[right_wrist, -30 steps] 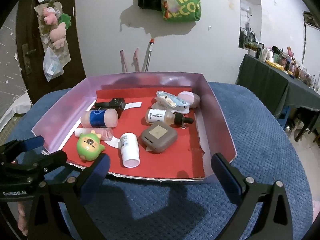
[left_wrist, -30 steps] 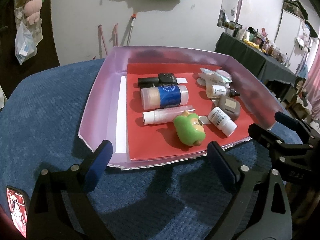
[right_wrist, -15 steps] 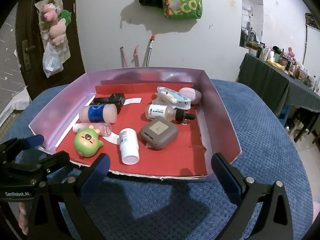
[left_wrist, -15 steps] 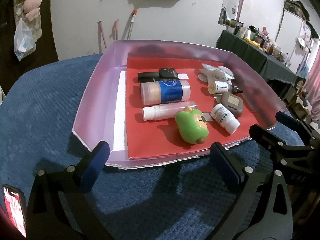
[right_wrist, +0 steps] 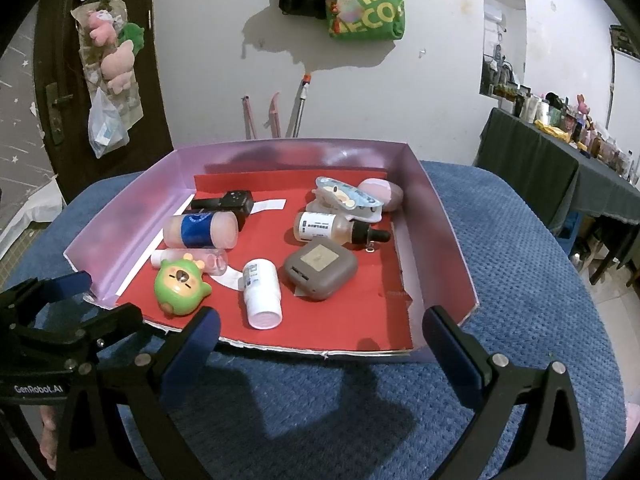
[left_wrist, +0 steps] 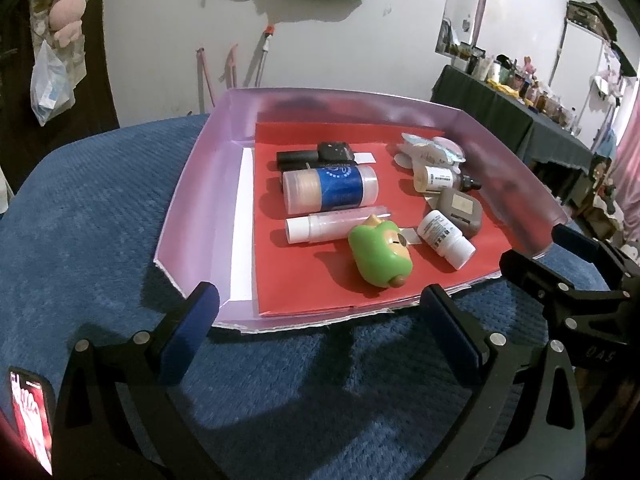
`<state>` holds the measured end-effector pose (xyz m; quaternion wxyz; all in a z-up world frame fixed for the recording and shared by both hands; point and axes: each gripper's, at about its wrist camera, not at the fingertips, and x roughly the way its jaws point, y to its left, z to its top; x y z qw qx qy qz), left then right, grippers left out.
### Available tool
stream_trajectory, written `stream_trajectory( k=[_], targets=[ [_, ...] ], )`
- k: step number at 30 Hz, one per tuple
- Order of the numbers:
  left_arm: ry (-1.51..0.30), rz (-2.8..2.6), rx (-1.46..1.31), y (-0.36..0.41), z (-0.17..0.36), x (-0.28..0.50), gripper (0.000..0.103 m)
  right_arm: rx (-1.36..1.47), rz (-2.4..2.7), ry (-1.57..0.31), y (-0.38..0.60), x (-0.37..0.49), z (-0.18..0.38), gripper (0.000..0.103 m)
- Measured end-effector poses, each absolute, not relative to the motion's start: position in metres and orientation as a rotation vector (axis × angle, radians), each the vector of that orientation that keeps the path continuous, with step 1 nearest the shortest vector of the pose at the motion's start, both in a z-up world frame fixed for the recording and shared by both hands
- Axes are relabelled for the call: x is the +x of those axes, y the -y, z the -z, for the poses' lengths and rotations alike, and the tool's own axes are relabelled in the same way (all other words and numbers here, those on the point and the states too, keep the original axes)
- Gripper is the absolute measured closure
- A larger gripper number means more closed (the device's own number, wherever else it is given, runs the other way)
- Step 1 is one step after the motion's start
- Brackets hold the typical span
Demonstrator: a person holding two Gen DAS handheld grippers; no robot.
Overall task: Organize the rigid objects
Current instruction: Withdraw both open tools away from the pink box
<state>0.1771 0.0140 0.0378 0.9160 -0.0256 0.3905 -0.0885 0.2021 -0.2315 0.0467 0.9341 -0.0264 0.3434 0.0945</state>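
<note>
A purple tray [left_wrist: 200, 184] [right_wrist: 436, 220] with a red floor sits on a blue cloth. In it lie a green animal toy [left_wrist: 380, 256] [right_wrist: 180, 286], a blue-labelled bottle [left_wrist: 330, 194] [right_wrist: 202, 230], a clear tube [left_wrist: 336, 224], a white bottle [left_wrist: 446, 238] [right_wrist: 262, 292], a grey square case [left_wrist: 460, 210] [right_wrist: 320, 268], a dropper bottle [right_wrist: 336, 228], a black item [left_wrist: 316, 154] [right_wrist: 224, 202] and a cartoon clip [right_wrist: 348, 198]. My left gripper [left_wrist: 320, 332] is open before the tray's near edge, with nothing between its fingers. My right gripper [right_wrist: 320, 344] is open too, just short of that edge.
The blue cloth [left_wrist: 80, 208] covers a round table around the tray. A phone [left_wrist: 30, 416] lies at the near left. A dark side table [right_wrist: 560, 168] crowded with bottles stands at the right. Bags hang on the wall [right_wrist: 368, 4] and the door [right_wrist: 108, 80].
The left gripper's fingers have spread a little wider. The tray sits slightly higher and closer in both views; the objects inside have kept their places.
</note>
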Motion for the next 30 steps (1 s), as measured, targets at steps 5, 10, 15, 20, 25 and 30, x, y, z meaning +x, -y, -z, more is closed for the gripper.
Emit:
stream_trajectory(
  k=[5,10,15,20,25,30],
  targets=[
    [-0.797,0.196,-0.054,-0.012,-0.043,0.168,0.001,-0.049,-0.205,-0.700,0.230,0.195,-0.050,0.000],
    [-0.800,0.204,-0.063,-0.011,-0.043,0.155,0.001,-0.046,-0.216,-0.707,0.231,0.185,-0.052,0.000],
    [-0.811,0.182,-0.068,-0.011,-0.037,0.143,0.001,-0.053,-0.216,-0.728,0.233,0.171,-0.048,0.000],
    [-0.800,0.122,0.007,-0.004,-0.030,0.128,0.001,-0.055,-0.213,-0.774,0.235,0.160,-0.031,0.000],
    [-0.865,0.118,-0.013,-0.004,-0.015,0.125,0.001,-0.047,-0.217,-0.826,0.236,0.152,-0.011,0.000],
    [-0.920,0.097,-0.024,-0.007,-0.003,0.122,0.001,-0.044,-0.220,-0.843,0.237,0.146,-0.006,0.000]
  ],
)
